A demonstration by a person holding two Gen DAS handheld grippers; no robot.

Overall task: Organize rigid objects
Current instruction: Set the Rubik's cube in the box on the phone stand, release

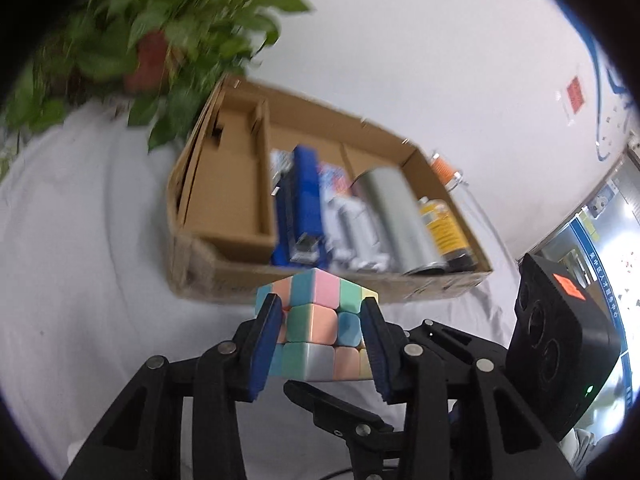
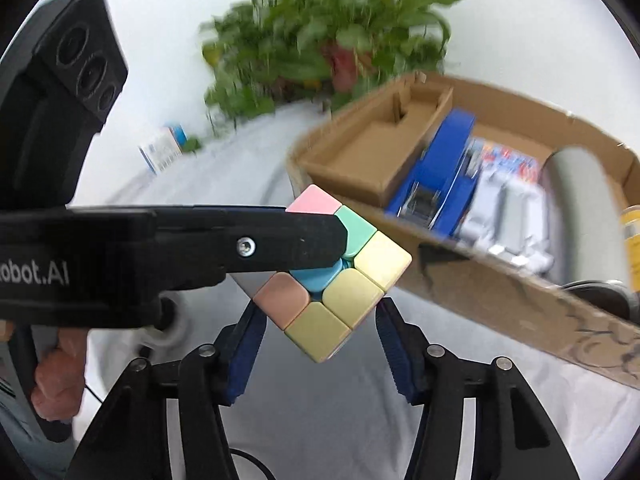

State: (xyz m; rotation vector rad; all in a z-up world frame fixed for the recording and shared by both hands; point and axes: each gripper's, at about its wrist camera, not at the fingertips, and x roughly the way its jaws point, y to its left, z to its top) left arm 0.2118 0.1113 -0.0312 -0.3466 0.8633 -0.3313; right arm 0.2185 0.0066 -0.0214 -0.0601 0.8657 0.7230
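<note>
My left gripper (image 1: 320, 340) is shut on a pastel puzzle cube (image 1: 316, 332) and holds it in the air just in front of the cardboard box (image 1: 208, 268). In the right wrist view the cube (image 2: 340, 288) sits clamped by the left gripper's black finger (image 2: 280, 240), which reaches in from the left. My right gripper (image 2: 320, 344) is open, with its blue pads on either side just below the cube, not touching it. The box (image 2: 500, 292) lies to the right.
The box holds a blue stapler-like tool (image 1: 300, 208), white packaged items (image 1: 348, 216), a grey cylinder (image 1: 400, 216) and a yellow-labelled bottle (image 1: 444, 228); its left compartment (image 1: 224, 188) is bare. Potted plants (image 2: 332, 40) stand behind on the white cloth. A small carton (image 2: 162, 152) lies at left.
</note>
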